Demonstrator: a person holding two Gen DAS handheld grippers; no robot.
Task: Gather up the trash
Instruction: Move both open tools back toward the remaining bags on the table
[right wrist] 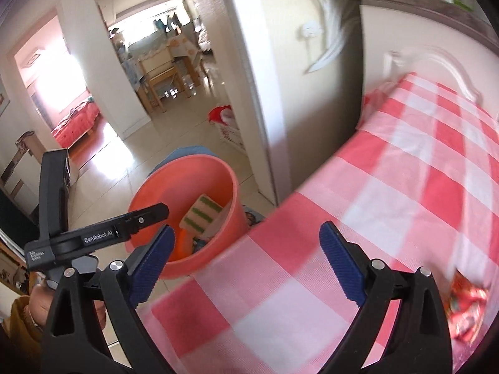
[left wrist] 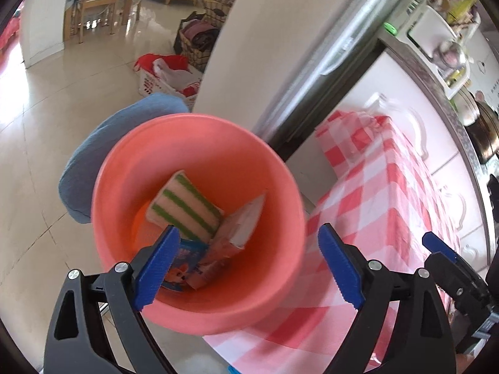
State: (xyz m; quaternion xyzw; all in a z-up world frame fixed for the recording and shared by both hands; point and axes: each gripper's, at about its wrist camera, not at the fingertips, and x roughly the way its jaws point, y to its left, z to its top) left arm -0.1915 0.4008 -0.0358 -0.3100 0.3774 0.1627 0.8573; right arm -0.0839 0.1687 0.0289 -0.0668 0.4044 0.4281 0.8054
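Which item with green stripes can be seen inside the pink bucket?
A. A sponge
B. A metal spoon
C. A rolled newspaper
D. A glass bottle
A. In the left wrist view, a sponge with green stripes leans against the inner wall of the pink bucket, beside some paper packaging; there is no bottle, spoon or newspaper inside.

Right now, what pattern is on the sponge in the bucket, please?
Green stripes on white sponge; clearest in left wrist view.
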